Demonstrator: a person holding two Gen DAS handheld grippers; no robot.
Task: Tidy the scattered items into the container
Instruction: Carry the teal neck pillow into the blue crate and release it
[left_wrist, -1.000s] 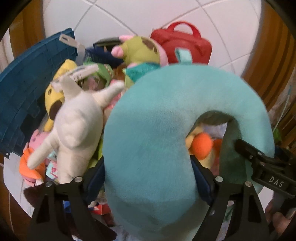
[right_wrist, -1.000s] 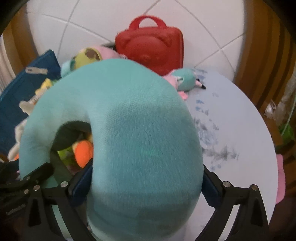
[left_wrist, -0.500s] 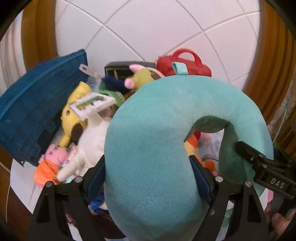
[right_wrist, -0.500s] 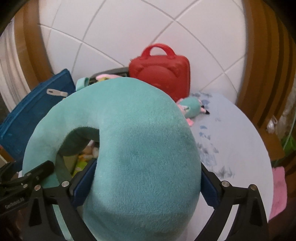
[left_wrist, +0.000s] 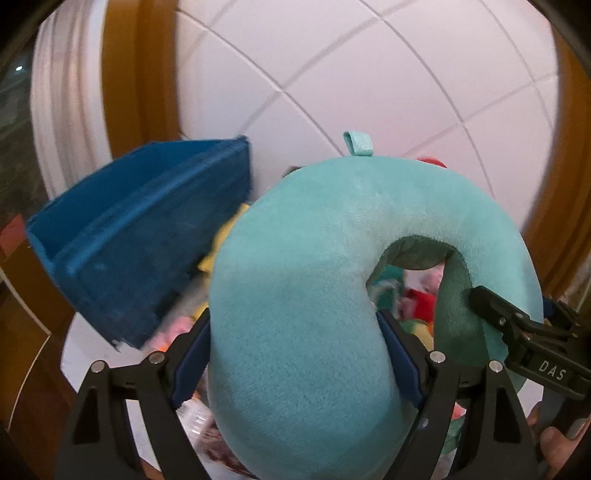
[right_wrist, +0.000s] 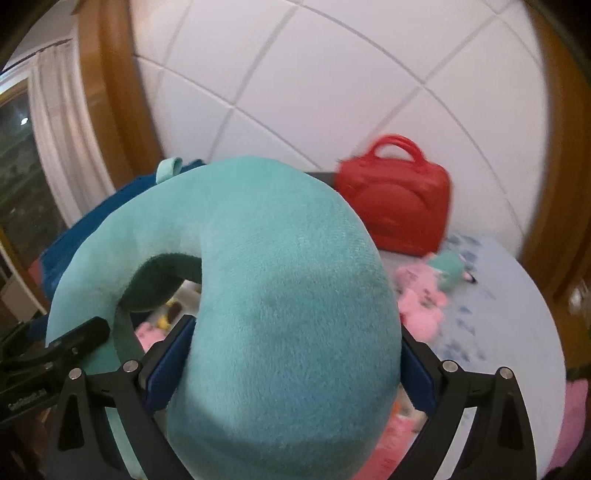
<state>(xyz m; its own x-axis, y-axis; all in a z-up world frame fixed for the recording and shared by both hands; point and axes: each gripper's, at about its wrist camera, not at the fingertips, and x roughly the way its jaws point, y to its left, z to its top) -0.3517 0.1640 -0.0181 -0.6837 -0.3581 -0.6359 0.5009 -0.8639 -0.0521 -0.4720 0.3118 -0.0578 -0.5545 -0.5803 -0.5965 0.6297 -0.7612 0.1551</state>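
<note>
A big teal U-shaped neck pillow (left_wrist: 314, 280) fills both views, held up in the air above the table. My left gripper (left_wrist: 295, 358) is shut on one arm of the pillow, its blue pads pressing into the plush. My right gripper (right_wrist: 291, 365) is shut on the other arm of the teal neck pillow (right_wrist: 280, 280). Each gripper shows at the edge of the other's view. The blue fabric container (left_wrist: 140, 229) stands at the left, tipped, with soft toys (left_wrist: 417, 302) spilling below it. Most of the toy pile is hidden behind the pillow.
A red carry case (right_wrist: 399, 206) leans on the white tiled wall (right_wrist: 332, 92). Pink and teal soft toys (right_wrist: 428, 291) lie on the round white table (right_wrist: 509, 325). Wooden frames stand on both sides, and a curtained window at the left.
Both grippers rose with the pillow, away from the toy pile. The views tilted up: more wall shows, the toys and case sank lower, and the blue container's open side came into sight.
</note>
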